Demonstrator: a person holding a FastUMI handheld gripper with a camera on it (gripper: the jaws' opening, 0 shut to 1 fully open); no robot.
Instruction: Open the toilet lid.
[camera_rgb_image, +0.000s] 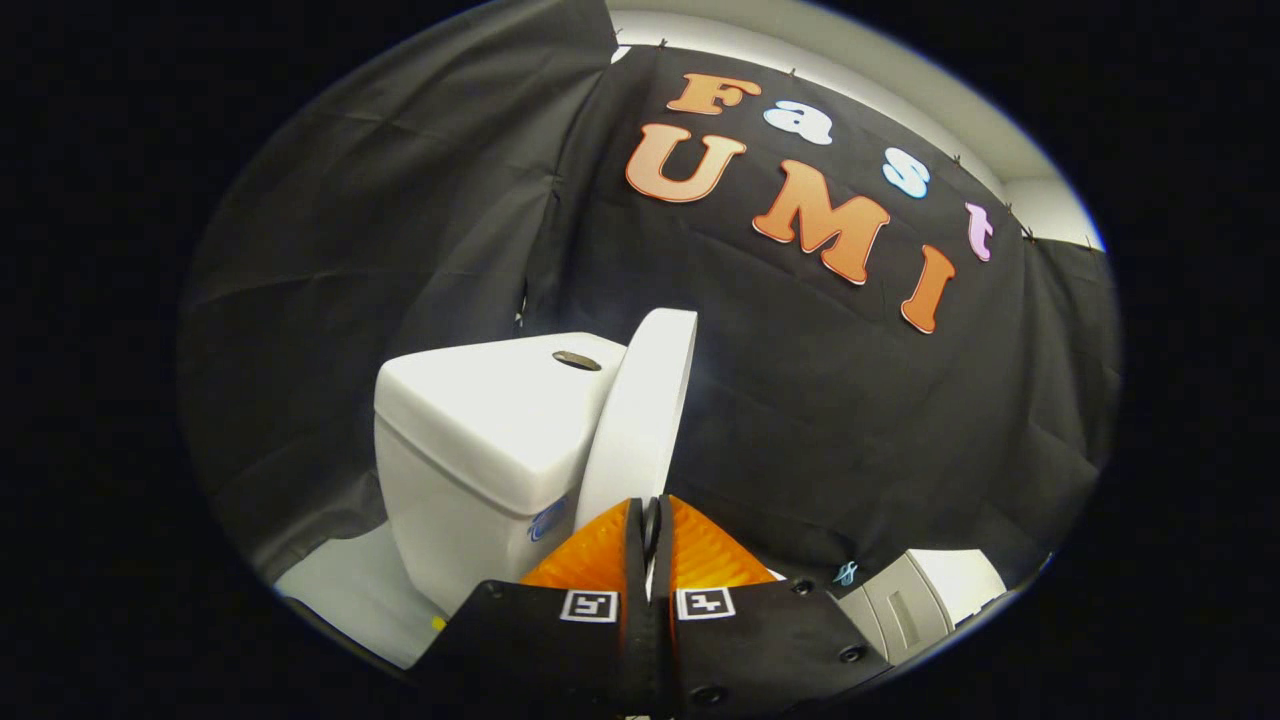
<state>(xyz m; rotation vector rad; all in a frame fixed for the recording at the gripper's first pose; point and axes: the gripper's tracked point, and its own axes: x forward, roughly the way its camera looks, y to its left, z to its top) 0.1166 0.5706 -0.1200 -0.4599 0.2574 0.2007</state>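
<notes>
The white toilet lid (640, 420) stands raised, nearly upright and seen edge-on, leaning toward the white tank (480, 430) just beside it. The tank's top carries a round flush button (576, 360). My gripper (651, 510) is shut, its two fingers pressed together with nothing visible between them. The fingertips sit right at the lower edge of the raised lid; I cannot tell whether they touch it. The toilet bowl and seat are hidden below the fingers.
Black cloth walls close in behind and on both sides of the toilet. A white-grey boxy object (905, 605) lies beyond the fingers to the right. A pale surface (350, 590) shows at the foot of the tank.
</notes>
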